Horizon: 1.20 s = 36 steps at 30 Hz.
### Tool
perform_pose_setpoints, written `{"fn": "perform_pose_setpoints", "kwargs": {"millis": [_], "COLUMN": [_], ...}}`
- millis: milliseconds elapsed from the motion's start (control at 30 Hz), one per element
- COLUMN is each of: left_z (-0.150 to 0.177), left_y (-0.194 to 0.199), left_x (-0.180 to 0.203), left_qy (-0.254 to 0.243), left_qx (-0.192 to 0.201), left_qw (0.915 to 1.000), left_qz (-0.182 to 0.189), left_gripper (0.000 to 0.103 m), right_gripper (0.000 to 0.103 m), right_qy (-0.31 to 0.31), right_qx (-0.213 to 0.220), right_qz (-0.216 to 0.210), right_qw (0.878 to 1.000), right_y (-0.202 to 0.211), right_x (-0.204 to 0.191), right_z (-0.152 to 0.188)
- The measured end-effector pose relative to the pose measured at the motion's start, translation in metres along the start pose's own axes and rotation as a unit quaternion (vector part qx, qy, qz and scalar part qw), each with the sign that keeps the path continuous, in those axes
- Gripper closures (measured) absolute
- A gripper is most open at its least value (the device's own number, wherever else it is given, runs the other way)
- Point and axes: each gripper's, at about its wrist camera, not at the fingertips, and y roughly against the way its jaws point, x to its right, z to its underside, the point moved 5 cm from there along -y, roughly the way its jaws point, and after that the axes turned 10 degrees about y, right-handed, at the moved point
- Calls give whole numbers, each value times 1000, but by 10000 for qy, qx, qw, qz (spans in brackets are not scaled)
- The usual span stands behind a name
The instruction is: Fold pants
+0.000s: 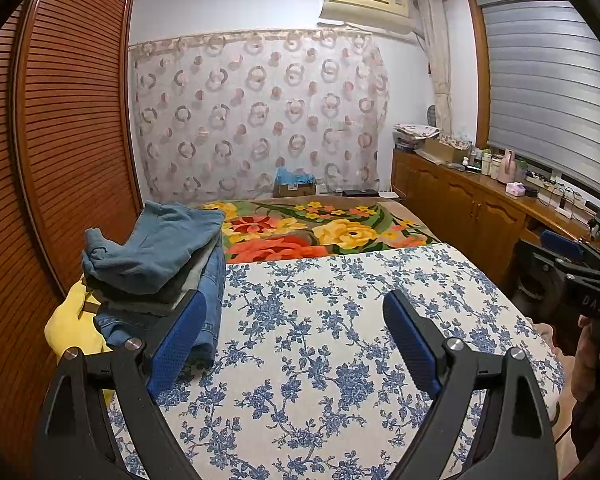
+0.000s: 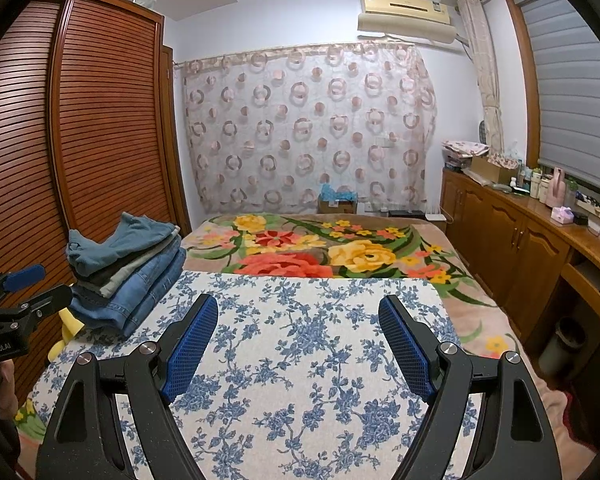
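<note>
A stack of folded pants [image 1: 160, 264] sits at the left edge of the bed, teal pair on top, grey and blue denim pairs below; it also shows in the right wrist view [image 2: 128, 268]. My left gripper [image 1: 296, 320] is open and empty, hovering over the blue-and-white floral cloth [image 1: 320, 340], its left finger just beside the stack. My right gripper [image 2: 300, 320] is open and empty over the same cloth [image 2: 300, 360], to the right of the stack. Each gripper shows at the edge of the other's view.
A yellow cloth [image 1: 70, 328] lies under the stack. A bright flowered blanket [image 2: 332, 252] covers the far half of the bed. A slatted wooden wardrobe [image 1: 60, 140] stands left; a wooden cabinet [image 2: 512, 248] with clutter runs along the right.
</note>
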Motion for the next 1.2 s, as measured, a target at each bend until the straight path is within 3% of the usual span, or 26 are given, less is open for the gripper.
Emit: {"fn": "perform_pose_setpoints", "kwargs": {"millis": [1200], "left_z": [0], "left_y": [4], "left_x": [3], "left_qy": [-1], "left_qx": [-3], "left_qw": [10000], "left_qz": [30], "left_gripper": [13], "right_gripper": [19], "right_qy": [6], "right_qx": [6], "right_qz": [11], "right_qw": [10000], "right_y": [5], "right_x": [0], "right_z": [3]}}
